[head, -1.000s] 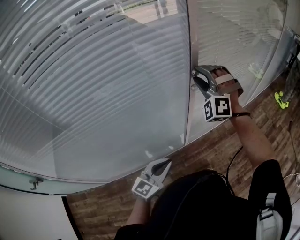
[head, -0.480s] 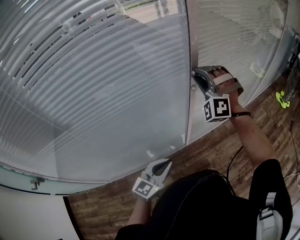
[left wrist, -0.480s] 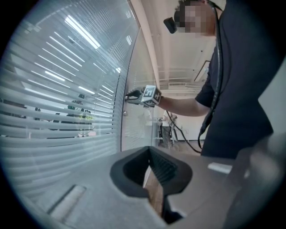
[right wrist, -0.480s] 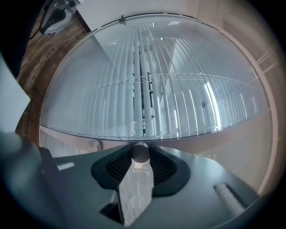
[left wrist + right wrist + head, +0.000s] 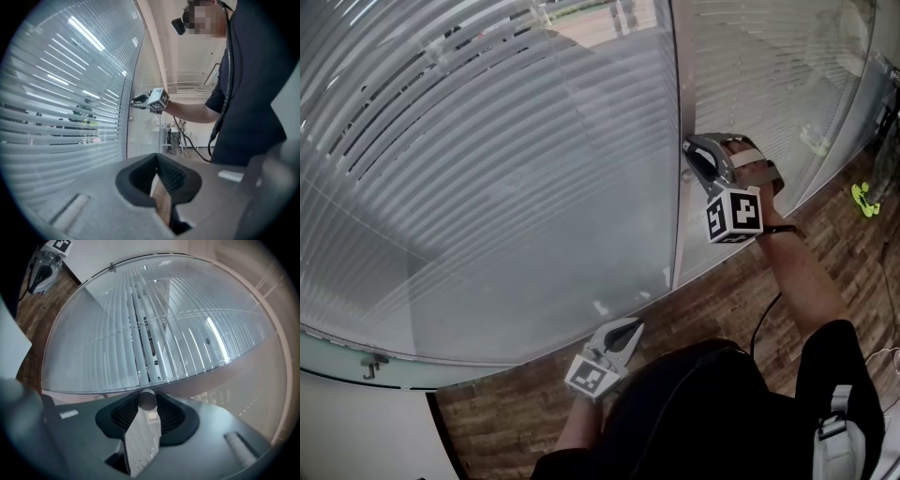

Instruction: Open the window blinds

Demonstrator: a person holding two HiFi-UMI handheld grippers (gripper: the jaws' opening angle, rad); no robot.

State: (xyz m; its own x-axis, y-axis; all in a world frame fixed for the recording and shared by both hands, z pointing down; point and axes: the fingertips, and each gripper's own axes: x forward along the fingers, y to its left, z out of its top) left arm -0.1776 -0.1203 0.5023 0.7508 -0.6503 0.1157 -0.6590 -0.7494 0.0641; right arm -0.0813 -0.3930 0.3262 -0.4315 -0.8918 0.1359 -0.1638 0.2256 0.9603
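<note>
The window blinds [image 5: 487,169] hang with their slats nearly flat behind glass, a few gaps showing at the upper left. A small round grey knob [image 5: 146,399] sits on the pale upright frame [image 5: 677,141] between two panes. My right gripper [image 5: 689,161] reaches level to that frame. Its jaws have just been closing and the pads [image 5: 171,414] now press on the knob from both sides. My left gripper [image 5: 628,330] hangs low near the floor by the person's body, its tips together and nothing in them [image 5: 157,157].
Wood-pattern floor [image 5: 722,300] runs along the base of the glass. A green object [image 5: 861,199] lies on the floor at the far right. A small metal bracket [image 5: 367,366] holds the glass at the lower left. A cable [image 5: 764,323] hangs under the right arm.
The right gripper's jaws have narrowed onto the knob and its marker cube has rolled slightly. The left gripper and the slats look the same.
</note>
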